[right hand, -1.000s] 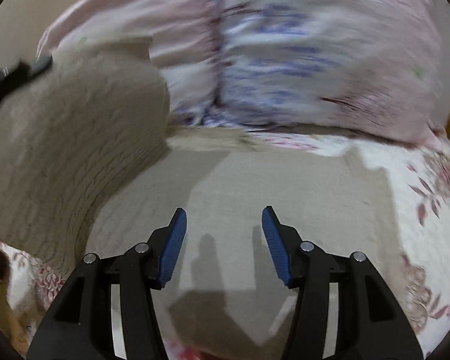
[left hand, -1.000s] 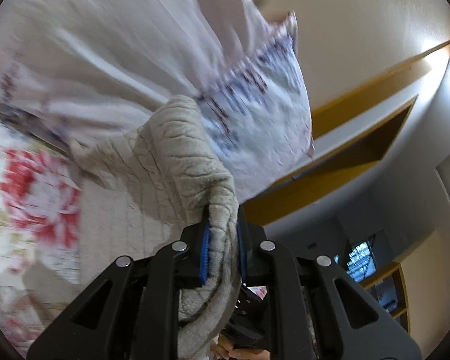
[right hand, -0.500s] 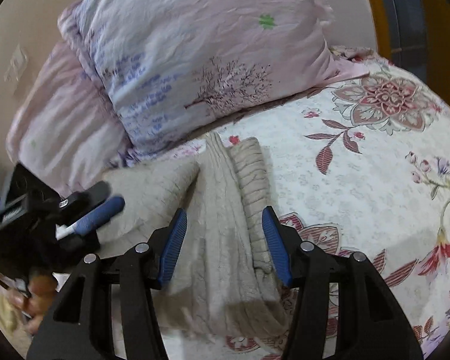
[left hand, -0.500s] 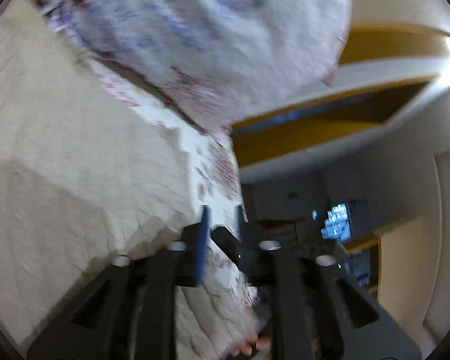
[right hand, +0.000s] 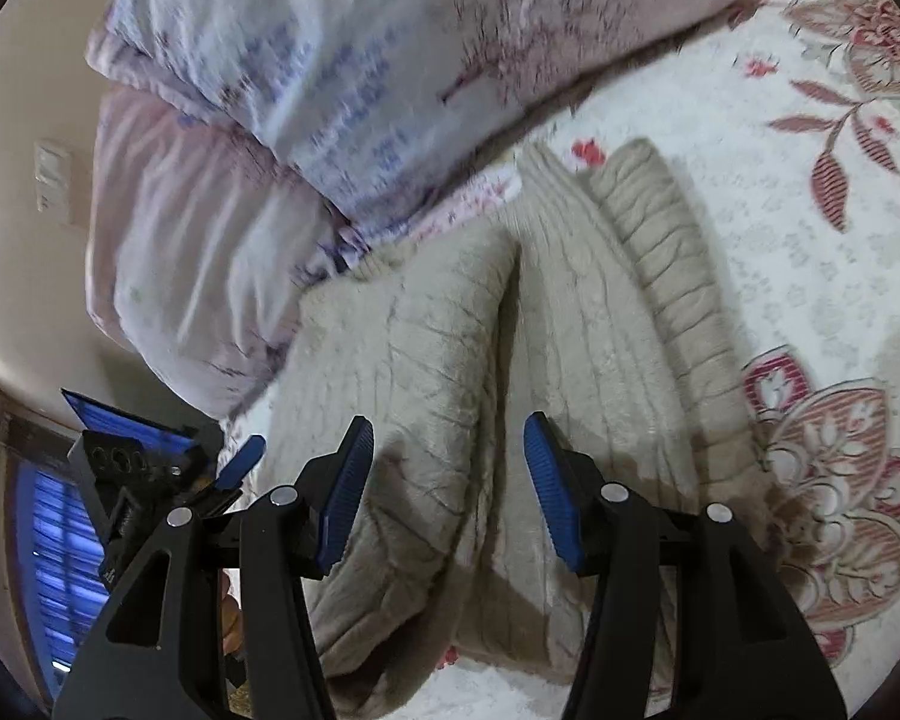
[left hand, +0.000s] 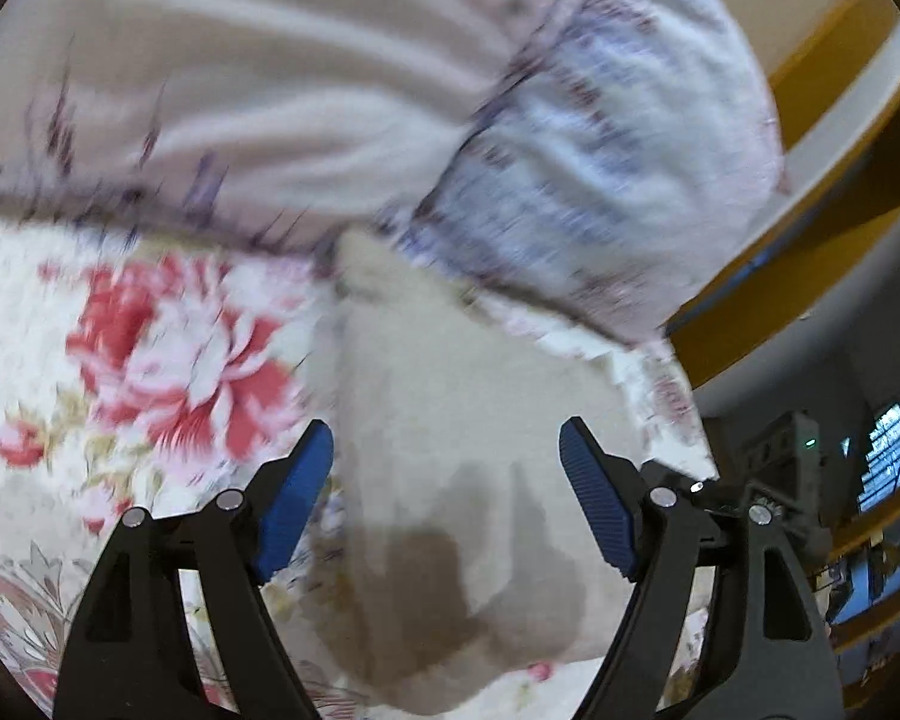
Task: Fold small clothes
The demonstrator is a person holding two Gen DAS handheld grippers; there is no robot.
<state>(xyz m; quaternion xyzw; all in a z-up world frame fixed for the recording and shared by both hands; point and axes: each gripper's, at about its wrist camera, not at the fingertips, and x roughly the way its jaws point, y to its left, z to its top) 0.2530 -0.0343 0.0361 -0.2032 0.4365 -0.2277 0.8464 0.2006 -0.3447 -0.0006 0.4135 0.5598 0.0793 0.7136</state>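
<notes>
Both tongs gape empty, left tongs (left hand: 447, 501) just opened, right tongs (right hand: 447, 483) over the sweater (right hand: 576, 324); we judge it soft, light: pinch its folded edge.

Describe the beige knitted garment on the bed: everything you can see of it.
The beige garment is a soft knit, cabled on its body and ribbed along one long edge. It lies flat on the floral bedspread, with one side turned over the middle in a thick fold. Its far end reaches the pillows. Both the left gripper and the right gripper stand open above it; nothing grips it. Shadows of the fingers fall on it.
</notes>
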